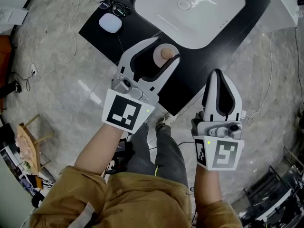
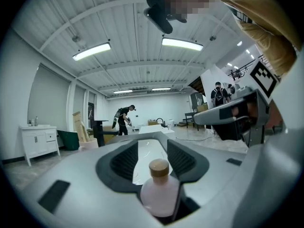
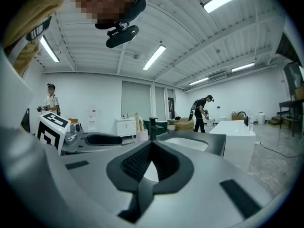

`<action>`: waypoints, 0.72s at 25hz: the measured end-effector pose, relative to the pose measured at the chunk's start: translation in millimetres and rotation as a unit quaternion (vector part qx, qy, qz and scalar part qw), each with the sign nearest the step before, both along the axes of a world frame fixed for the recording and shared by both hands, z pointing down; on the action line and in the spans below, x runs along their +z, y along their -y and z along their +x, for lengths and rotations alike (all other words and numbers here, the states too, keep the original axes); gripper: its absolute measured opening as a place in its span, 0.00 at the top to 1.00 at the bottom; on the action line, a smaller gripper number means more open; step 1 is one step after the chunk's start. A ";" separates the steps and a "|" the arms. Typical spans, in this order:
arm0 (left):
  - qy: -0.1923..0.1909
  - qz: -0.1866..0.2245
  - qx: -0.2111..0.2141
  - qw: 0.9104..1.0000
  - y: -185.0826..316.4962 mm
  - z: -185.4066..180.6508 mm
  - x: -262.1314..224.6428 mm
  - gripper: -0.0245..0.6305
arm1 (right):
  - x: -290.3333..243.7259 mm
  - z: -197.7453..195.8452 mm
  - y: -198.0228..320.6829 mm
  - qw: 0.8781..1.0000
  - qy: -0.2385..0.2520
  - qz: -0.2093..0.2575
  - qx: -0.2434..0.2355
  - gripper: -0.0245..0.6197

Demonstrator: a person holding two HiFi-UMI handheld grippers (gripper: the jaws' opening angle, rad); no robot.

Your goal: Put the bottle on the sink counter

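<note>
One bottle (image 1: 165,54), one sink (image 1: 190,13), one left gripper (image 1: 165,49), one right gripper (image 1: 217,74).

Pale pink bottle (image 2: 159,198) with tan cap (image 2: 159,167), black counter (image 1: 122,45), white basin (image 1: 190,18)

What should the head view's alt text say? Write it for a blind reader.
Seen from above, the left gripper, jaws open, flanks a pale pink bottle standing on a black sink counter beside a white basin. The right gripper, jaws shut, hangs over the floor. Glasses and a white case lie on the counter.
</note>
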State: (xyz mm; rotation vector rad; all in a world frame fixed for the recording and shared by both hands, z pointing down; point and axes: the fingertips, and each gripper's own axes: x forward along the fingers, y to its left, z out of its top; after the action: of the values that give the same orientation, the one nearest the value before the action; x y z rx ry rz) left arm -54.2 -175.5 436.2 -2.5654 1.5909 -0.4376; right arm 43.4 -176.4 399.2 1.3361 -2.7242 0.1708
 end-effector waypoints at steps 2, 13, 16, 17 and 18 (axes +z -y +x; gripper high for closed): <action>0.006 0.004 -0.007 1.000 -3.9 -2.0 -7.6 0.72 | -5.0 0.1 -1.3 1.000 0.000 0.003 -0.001 0.96; 0.006 0.025 -0.009 1.000 -15.2 -4.0 -42.3 0.96 | -31.6 0.7 -13.7 1.000 0.001 0.021 -0.001 0.96; 0.004 0.029 -0.005 1.000 -16.4 -2.7 -52.3 0.96 | -39.3 3.0 -16.8 1.000 -0.001 0.026 0.000 0.96; 0.005 0.031 -0.004 0.999 -16.7 -2.3 -56.2 0.96 | -41.9 3.7 -17.5 1.000 -0.001 0.028 0.001 0.96; 0.005 0.034 -0.003 0.999 -17.1 -1.7 -60.3 0.96 | -44.6 4.4 -18.0 1.000 -0.002 0.030 0.001 0.96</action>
State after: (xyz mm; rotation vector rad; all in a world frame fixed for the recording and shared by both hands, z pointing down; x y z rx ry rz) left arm -55.9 -158.4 376.0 -2.5045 1.5825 -0.3903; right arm 47.8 -158.4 354.6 1.3542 -2.7460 0.0872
